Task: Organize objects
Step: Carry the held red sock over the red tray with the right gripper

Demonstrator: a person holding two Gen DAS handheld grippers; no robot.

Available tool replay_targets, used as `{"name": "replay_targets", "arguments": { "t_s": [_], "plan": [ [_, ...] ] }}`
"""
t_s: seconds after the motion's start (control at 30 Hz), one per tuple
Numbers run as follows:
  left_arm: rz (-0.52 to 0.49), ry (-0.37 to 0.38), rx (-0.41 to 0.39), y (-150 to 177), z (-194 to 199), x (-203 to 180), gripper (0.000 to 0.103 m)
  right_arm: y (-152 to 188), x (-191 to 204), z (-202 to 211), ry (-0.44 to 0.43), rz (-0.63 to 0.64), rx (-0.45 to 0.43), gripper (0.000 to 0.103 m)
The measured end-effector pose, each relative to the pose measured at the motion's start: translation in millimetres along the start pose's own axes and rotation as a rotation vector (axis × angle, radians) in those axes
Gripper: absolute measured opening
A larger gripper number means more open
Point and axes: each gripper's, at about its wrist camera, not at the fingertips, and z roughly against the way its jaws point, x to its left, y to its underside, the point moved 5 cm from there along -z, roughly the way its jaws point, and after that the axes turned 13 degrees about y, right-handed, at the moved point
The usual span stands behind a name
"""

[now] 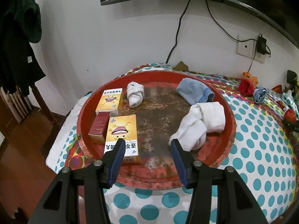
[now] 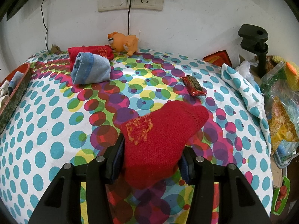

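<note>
A round red tray [image 1: 222, 147] sits on the dotted cloth. In it lie two yellow boxes [image 1: 122, 130] [image 1: 110, 99], a dark red box [image 1: 99, 127], a small white sock roll [image 1: 135, 93], a blue sock [image 1: 195, 90] and a big white sock bundle [image 1: 201, 123]. My left gripper [image 1: 147, 142] is open and empty over the tray's near edge. My right gripper [image 2: 152, 153] is shut on a red sock [image 2: 158, 136] with a yellow patch, held above the cloth. Another red sock [image 2: 91, 53] and a rolled blue sock [image 2: 89, 71] lie farther back.
An orange toy [image 2: 123, 43] stands by the wall under the sockets [image 2: 130, 0]. A red snack packet [image 2: 194, 85] lies on the cloth. A black clamp stand [image 2: 256, 44] and plastic bags [image 2: 280, 102] crowd the right. The tray edge [image 2: 16, 91] shows at left.
</note>
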Motion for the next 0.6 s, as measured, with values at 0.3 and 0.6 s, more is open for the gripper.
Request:
{"name": "replay_targets", "arguments": {
  "t_s": [0.3,0.6],
  "plan": [
    [0.066,0.026,-0.008,-2,0,10,0.052,-1,0,1,0.032,-0.001,-0.001,0.047],
    [0.047,0.009,-0.024,-4,3,10,0.052,-14,6,24,0.012,-0.025,-0.037,0.043]
  ]
}}
